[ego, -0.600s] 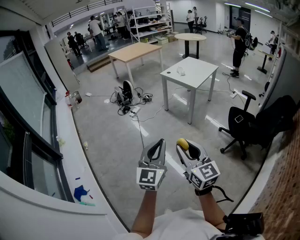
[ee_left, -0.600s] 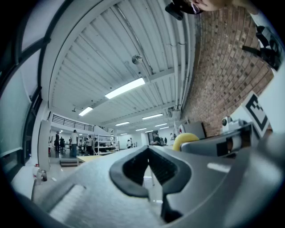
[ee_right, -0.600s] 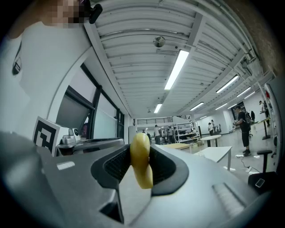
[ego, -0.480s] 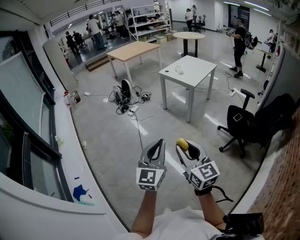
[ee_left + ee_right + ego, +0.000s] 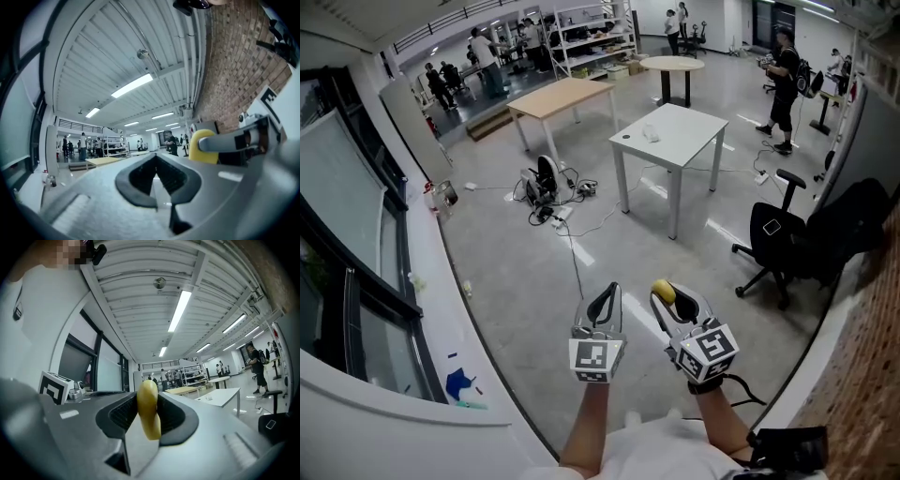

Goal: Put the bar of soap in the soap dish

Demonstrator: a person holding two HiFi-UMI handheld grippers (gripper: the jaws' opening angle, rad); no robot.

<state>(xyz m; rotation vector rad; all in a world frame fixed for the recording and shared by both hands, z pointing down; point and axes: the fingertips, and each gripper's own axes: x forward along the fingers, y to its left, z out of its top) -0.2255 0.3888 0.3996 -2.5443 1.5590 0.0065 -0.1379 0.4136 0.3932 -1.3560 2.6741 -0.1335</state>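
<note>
A yellow bar of soap (image 5: 664, 290) sits between the jaws of my right gripper (image 5: 668, 293), which is shut on it and held level over the grey floor. In the right gripper view the soap (image 5: 149, 408) stands on edge between the dark pads. My left gripper (image 5: 605, 298) hangs beside it, shut and empty; its pads (image 5: 140, 176) meet at the tip. The soap (image 5: 202, 146) also shows at the right of the left gripper view. Far ahead stands a white table (image 5: 684, 127) with a small pale object (image 5: 651, 135) on it, too small to identify.
A black office chair (image 5: 778, 239) stands to the right near a brick wall. Cables and gear (image 5: 546, 187) lie on the floor to the left of the white table. Beyond are a wooden table (image 5: 558, 98), a round table (image 5: 673, 64) and several people. A window ledge (image 5: 422, 309) runs along the left.
The head view has shifted, so the white table and chair sit slightly further left. Both grippers hold the same pose, a little higher in the frame, the soap still gripped.
</note>
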